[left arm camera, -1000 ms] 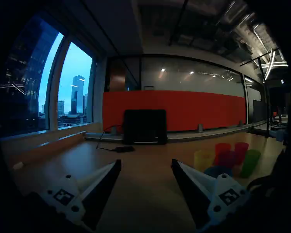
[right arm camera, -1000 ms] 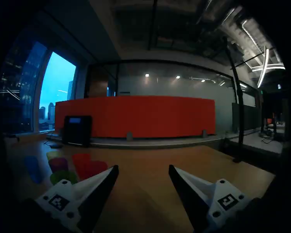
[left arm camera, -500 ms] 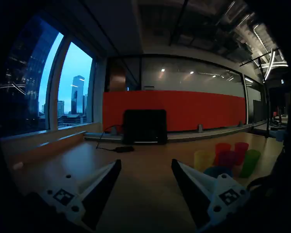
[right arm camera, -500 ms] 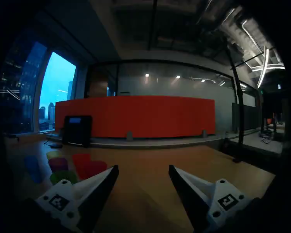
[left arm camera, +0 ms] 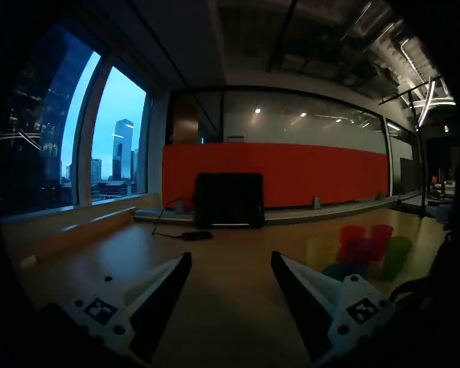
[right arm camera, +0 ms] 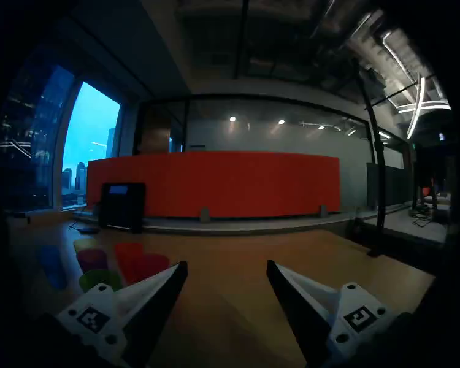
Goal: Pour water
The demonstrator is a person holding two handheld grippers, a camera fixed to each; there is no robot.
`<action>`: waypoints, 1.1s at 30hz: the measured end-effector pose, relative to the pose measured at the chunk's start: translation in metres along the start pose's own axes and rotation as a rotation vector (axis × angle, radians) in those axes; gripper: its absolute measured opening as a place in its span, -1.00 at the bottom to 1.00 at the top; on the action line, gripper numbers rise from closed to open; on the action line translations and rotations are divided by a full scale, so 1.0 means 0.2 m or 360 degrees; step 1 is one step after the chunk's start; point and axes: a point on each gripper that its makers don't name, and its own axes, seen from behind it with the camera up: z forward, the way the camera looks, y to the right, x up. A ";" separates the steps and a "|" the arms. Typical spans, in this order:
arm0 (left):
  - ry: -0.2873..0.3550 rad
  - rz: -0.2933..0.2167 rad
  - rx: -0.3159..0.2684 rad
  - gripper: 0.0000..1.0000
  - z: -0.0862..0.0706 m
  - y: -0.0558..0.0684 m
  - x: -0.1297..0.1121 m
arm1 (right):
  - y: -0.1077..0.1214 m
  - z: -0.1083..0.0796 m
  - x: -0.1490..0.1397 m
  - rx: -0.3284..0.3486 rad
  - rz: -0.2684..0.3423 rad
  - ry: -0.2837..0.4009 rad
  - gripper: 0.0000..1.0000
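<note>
Fingers point(left arm camera: 162, 285) of the left gripper point(left arm camera: 230, 254) are spread wide apart with nothing between them, low over the wooden table point(left arm camera: 230, 325). The right gripper point(right arm camera: 226, 263) is the same, its fingers point(right arm camera: 156, 293) parted and empty above the same table. Just beyond the left gripper's right-hand finger, in the left gripper view, stands a cluster of coloured cups point(left arm camera: 357, 250), close together on the table: a blue cup point(left arm camera: 343, 270) nearest, a yellow cup point(left arm camera: 322, 253) beside it, a green cup point(left arm camera: 395, 256) at the far side, and red ones behind. In the right gripper view the same cups sit to the left of that gripper's left-hand finger, well apart from the gap between the fingers. Whether any cup holds water cannot be told in the dim light. Farther back on the table a black screen point(left arm camera: 229, 199) stands upright, with a cable and small adaptor point(left arm camera: 196, 235) lying in front of it. Behind that runs a red wall band point(left arm camera: 303, 175) under glass panels, and a tall window point(left arm camera: 116, 153) at the left looks out on city towers against a blue sky.
</note>
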 end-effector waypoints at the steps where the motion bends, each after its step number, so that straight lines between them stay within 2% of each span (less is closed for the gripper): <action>1: 0.0000 0.0000 0.0000 0.92 0.00 0.00 0.00 | 0.00 0.00 0.00 0.0000 0.0000 0.0000 0.99; 14: -0.0004 0.0001 -0.0003 0.92 0.00 0.00 -0.01 | 0.00 0.01 -0.02 0.0005 -0.0003 0.0001 0.99; 20: -0.0031 -0.0004 0.0004 0.92 0.00 0.00 0.01 | 0.01 0.02 0.00 0.0003 -0.0041 -0.0022 1.00; 26: 0.0002 -0.0050 -0.0032 0.92 0.01 0.00 0.20 | -0.01 0.00 0.17 0.0048 -0.0071 -0.0009 0.99; 33: 0.0038 0.0007 -0.0060 0.92 0.04 0.01 0.50 | -0.01 0.00 0.36 0.0094 -0.0085 -0.0080 1.00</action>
